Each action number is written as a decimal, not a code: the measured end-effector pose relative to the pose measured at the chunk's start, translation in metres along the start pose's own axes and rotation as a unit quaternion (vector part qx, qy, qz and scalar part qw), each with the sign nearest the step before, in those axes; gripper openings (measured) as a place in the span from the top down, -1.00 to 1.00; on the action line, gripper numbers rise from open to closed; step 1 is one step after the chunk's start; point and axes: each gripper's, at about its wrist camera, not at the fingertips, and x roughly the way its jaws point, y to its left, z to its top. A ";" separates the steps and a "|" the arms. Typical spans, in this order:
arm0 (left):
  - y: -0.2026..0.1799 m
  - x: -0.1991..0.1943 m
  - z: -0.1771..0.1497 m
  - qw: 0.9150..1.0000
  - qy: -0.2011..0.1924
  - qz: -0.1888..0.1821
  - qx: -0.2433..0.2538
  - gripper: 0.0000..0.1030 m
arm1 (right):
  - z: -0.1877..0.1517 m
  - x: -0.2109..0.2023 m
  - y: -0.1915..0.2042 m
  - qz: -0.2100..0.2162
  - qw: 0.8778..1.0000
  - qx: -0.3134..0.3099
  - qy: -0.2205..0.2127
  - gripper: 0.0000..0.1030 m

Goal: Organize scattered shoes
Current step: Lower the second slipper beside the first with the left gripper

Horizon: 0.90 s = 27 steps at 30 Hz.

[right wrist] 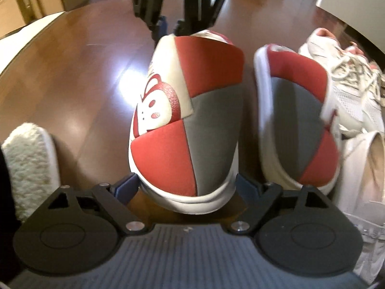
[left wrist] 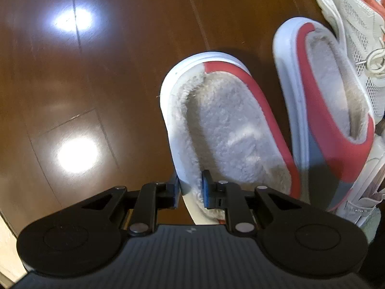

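Note:
A red, grey and white slipper with fleece lining (left wrist: 223,130) lies on the wooden floor. My left gripper (left wrist: 191,189) is shut on its left side wall near the heel. In the right wrist view the same slipper (right wrist: 190,120) shows its toe with a monkey face. My right gripper (right wrist: 187,187) has its jaws closed against the two sides of that toe, and the left gripper (right wrist: 168,27) shows at the far end. The matching slipper (left wrist: 332,110) lies just to the right, seen also in the right wrist view (right wrist: 298,125).
White mesh sneakers with pink lining (left wrist: 356,29) (right wrist: 349,89) lie right of the slippers. A beige shoe (right wrist: 363,168) sits at the near right. A white fleecy slipper (right wrist: 28,166) lies at the left. The wooden floor (left wrist: 84,84) stretches left.

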 end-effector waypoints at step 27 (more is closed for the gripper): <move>-0.041 -0.019 -0.062 0.995 -0.078 0.067 0.020 0.02 | 0.019 -0.061 -0.087 -0.004 0.996 0.085 0.035 -0.89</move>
